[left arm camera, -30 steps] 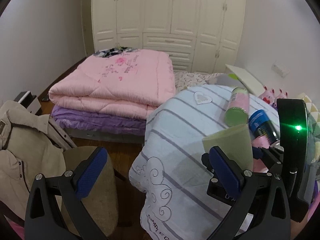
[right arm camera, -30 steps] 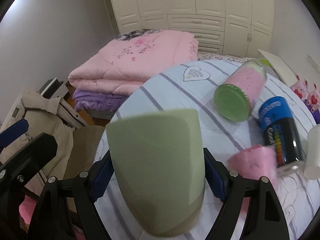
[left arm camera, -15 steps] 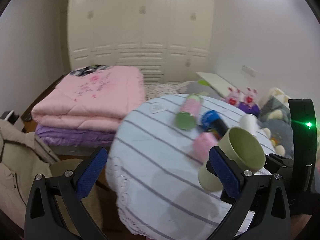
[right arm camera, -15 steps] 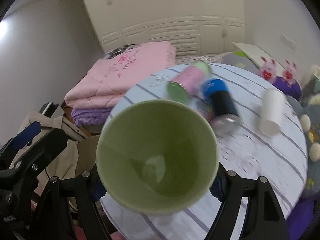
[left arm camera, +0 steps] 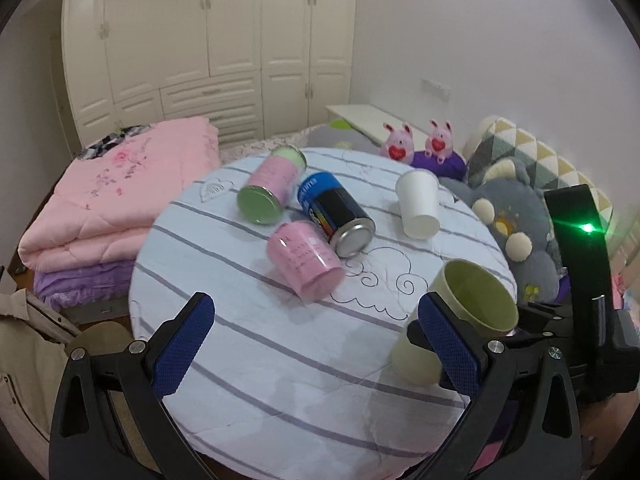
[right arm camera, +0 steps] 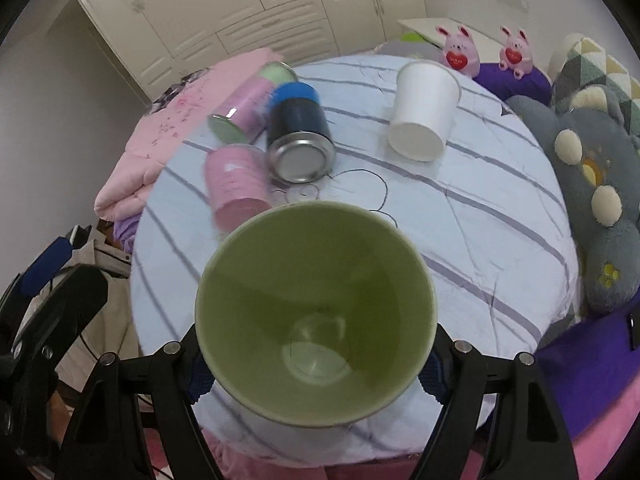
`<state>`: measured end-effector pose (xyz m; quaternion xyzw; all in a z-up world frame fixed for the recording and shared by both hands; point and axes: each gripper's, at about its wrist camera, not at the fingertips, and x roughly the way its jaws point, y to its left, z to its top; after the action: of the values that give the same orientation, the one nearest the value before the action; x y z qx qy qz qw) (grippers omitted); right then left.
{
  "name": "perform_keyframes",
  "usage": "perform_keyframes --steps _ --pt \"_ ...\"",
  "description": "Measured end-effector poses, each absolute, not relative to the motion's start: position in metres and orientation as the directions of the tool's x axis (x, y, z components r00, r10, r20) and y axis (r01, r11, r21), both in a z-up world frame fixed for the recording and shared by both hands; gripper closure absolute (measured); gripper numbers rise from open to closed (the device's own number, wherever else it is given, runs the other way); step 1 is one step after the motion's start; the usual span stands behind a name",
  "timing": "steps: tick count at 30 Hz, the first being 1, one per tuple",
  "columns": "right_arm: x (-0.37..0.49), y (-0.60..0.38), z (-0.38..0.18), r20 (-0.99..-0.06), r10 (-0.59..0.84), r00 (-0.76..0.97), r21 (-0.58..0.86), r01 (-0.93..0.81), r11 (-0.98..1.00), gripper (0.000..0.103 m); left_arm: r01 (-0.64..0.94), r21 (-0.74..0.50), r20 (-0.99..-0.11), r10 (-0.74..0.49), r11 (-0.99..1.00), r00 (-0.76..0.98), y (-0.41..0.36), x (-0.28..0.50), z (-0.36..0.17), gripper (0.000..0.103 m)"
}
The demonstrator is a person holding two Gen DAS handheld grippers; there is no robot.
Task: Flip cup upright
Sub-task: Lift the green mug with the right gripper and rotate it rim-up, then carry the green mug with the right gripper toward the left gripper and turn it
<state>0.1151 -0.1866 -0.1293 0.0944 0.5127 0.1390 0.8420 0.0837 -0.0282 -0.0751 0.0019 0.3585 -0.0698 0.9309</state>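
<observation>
A green cup (right arm camera: 316, 320) is held mouth-up between the fingers of my right gripper (right arm camera: 316, 372), low over the near edge of the round striped table (right arm camera: 460, 208). In the left wrist view the cup (left arm camera: 472, 308) stands at the right, tilted a little, with the right gripper's black body behind it. My left gripper (left arm camera: 316, 344) is open and empty over the table's near edge, to the left of the cup.
On the table lie a pink cup (left arm camera: 304, 260), a blue and black can (left arm camera: 336, 212), a pink can with a green end (left arm camera: 268, 192) and a white paper cup (left arm camera: 418, 204). Plush toys (left arm camera: 512, 220) crowd the right; folded quilts (left arm camera: 112, 200) lie left.
The green cup has turned from mouth-down to mouth-up in my right gripper and has come down toward the table. Both views have swung right and downward onto the table.
</observation>
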Motion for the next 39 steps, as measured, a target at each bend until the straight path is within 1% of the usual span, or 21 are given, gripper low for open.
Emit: perform_keyframes --steps 8,15,21,27,31,34,39 --pt "0.158 -0.186 -0.147 -0.829 0.350 0.436 0.327 -0.130 0.936 0.023 0.108 -0.039 -0.705 -0.104 0.993 0.702 -0.035 0.116 -0.089 0.000" --pt "0.165 -0.193 -0.164 -0.832 0.376 0.408 0.359 -0.121 0.925 0.021 0.098 -0.060 -0.732 -0.111 0.993 0.672 -0.042 0.143 -0.095 0.000" --pt "0.152 -0.211 -0.154 -0.794 0.432 0.428 0.419 -0.129 0.899 0.021 0.108 -0.142 -0.732 -0.178 0.984 0.657 -0.051 0.146 -0.089 0.000" --pt "0.127 -0.235 -0.136 -0.784 0.411 0.466 0.393 -0.140 0.909 0.021 0.164 -0.123 -0.751 -0.200 0.979 0.629 -0.084 0.149 -0.086 0.000" --pt "0.115 -0.250 -0.134 -0.781 0.393 0.485 0.385 -0.122 0.915 0.021 0.189 -0.125 -0.782 -0.214 0.974 0.585 -0.106 0.155 -0.091 0.000" --pt "0.109 -0.259 -0.133 -0.796 0.352 0.492 0.342 -0.114 0.933 0.021 0.191 -0.116 -0.794 -0.207 0.975 0.571 -0.119 0.159 -0.095 0.000" --pt "0.109 -0.267 -0.133 -0.824 0.237 0.515 0.221 -0.093 0.971 0.021 0.186 -0.079 -0.822 -0.170 0.979 0.544 -0.136 0.165 -0.103 0.000"
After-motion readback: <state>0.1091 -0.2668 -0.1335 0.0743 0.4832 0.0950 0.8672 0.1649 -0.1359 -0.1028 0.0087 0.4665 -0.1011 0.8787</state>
